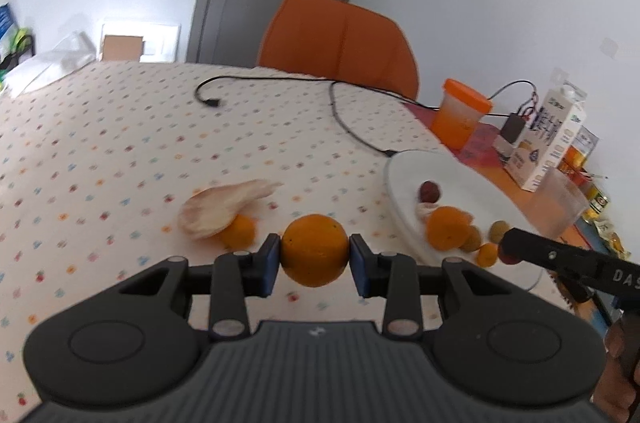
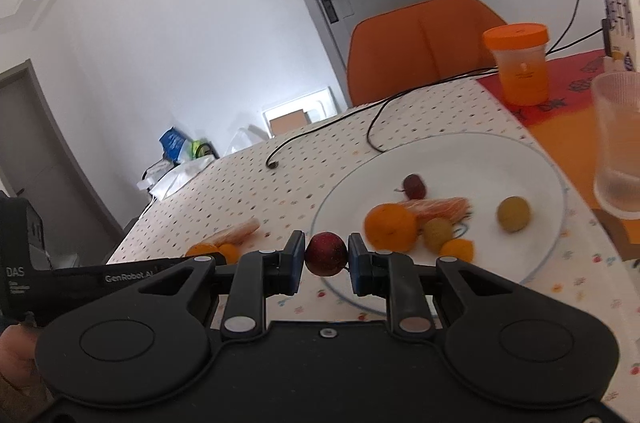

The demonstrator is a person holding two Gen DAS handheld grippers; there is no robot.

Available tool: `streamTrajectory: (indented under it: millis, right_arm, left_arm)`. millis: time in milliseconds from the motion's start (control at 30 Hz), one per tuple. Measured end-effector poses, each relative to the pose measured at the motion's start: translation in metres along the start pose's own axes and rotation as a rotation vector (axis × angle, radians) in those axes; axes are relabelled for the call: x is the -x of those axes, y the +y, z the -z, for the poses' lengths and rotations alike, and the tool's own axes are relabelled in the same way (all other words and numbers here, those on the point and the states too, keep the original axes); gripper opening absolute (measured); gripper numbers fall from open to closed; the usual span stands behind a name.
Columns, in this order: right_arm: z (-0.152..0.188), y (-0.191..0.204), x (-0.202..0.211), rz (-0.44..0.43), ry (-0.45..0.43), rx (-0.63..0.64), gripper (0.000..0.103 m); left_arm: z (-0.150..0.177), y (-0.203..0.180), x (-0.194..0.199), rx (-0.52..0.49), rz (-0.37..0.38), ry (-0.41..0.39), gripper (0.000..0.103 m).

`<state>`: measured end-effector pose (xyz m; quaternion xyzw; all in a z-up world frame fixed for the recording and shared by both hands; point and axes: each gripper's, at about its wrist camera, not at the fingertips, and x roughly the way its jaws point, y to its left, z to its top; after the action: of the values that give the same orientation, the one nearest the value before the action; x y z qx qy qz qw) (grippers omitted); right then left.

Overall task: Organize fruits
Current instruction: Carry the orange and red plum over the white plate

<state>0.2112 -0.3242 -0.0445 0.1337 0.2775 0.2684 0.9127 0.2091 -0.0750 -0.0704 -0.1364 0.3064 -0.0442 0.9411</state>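
Your left gripper point(image 1: 314, 255) fills the foreground of its own view, jaws clamped on an orange point(image 1: 314, 250) held above the dotted worktop point(image 1: 120, 151). Your right gripper point(image 2: 323, 255) has its jaws pressed tight on a small dark red fruit point(image 2: 326, 253), held over the near rim of the white plate point(image 2: 532, 159).

Readable writing is sparse: "GenRobot.AI" and "DAS" on the left gripper's side, seen from the right wrist view. The milk carton point(image 1: 554, 139) carries print too blurred to read.

On the plate lie another orange point(image 2: 390, 226), a peeled segment point(image 2: 442, 207), a dark red fruit point(image 2: 414, 185), two greenish-yellow fruits point(image 2: 513, 214), and a small orange fruit point(image 2: 458, 249). Left of the plate, on the worktop, a piece of peel point(image 1: 224, 209) rests against a small orange fruit point(image 1: 240, 231).

Beyond sit an orange-lidded jar point(image 2: 518, 65), a clear cup point(image 2: 618, 139) cut off at the frame edge, a black cable point(image 1: 280, 91), and an orange chair point(image 1: 340, 39).
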Motion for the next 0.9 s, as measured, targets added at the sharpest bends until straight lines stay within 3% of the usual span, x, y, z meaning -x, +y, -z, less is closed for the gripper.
streamTrajectory:
  millis: [333, 900]
  right_arm:
    - [-0.001, -0.031, 0.016, 0.061, -0.046, -0.045, 0.022]
    - [0.004, -0.071, 0.02, 0.123, -0.071, -0.109, 0.022]
  left_arm:
    - [-0.015, -0.039, -0.012, -0.069, 0.053, -0.012, 0.035]
    - [-0.021, -0.074, -0.047, -0.126, 0.068, 0.025, 0.035]
